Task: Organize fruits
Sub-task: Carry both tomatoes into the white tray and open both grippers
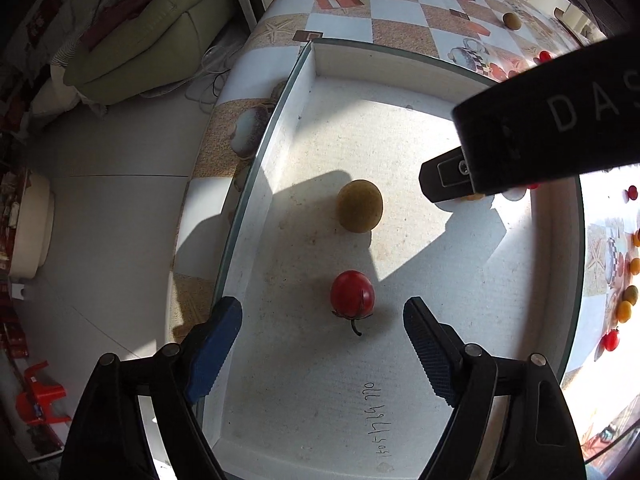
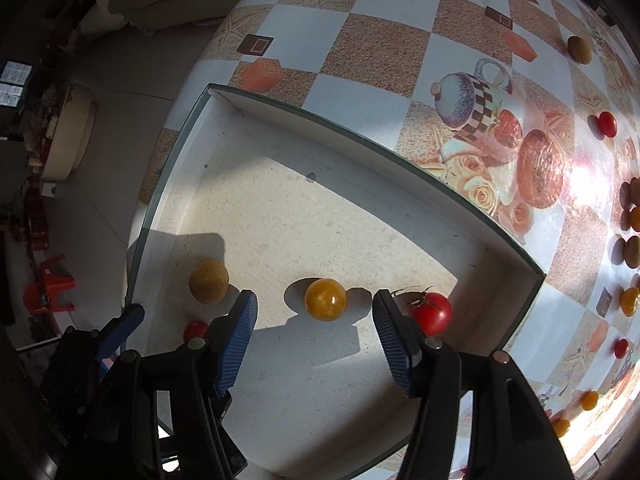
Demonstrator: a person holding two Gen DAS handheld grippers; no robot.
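right now you are holding both grippers over the white tray (image 2: 516,276), and each is standing with jaws apart, gripping nothing. nearest your left gripper (image 1: 322,322), a red tomato (image 1: 352,294) is lying loose on the tray floor between the spread fingers, touching neither pad; just beyond it a brown fruit (image 1: 359,206) is resting apart from it. under your right gripper (image 2: 316,314), a yellow tomato (image 2: 325,299) is sitting free between the fingers, with a second red tomato (image 2: 433,314) just beside the right-hand finger. you are releasing here, it seems, so lift both hands straight up to avoid nudging the round fruit into a roll. farther out, many small fruits are waiting on the patterned tablecloth (image 2: 360,52), such as a red one (image 2: 607,124) and an olive one (image 2: 580,49); approach each from above and close gently around its middle.
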